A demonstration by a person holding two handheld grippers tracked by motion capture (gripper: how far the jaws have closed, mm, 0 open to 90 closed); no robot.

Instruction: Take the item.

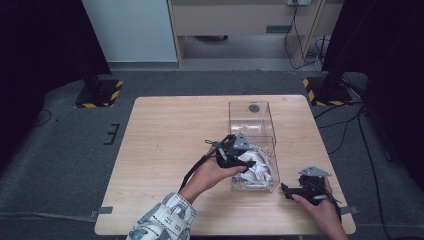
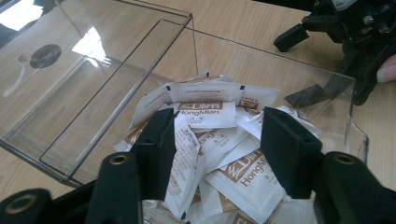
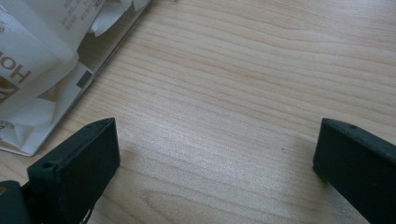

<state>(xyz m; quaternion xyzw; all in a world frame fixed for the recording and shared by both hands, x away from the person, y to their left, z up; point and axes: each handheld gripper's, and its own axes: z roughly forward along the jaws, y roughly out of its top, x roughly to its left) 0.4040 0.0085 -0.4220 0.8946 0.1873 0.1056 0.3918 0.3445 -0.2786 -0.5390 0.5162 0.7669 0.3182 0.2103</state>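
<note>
Right now the left gripper (image 2: 215,154), jaws half-open over white sachets (image 2: 210,114) in the clear box (image 2: 327,88) at frame centre, may pinch several together, while the right gripper (image 3: 215,163) gapes idle.

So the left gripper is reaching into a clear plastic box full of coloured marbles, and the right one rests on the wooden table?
Not marbles: the clear plastic box holds white paper sachets with brown print, as the left gripper view shows. The left gripper reaches into it; the right gripper rests on the wooden table.
</note>
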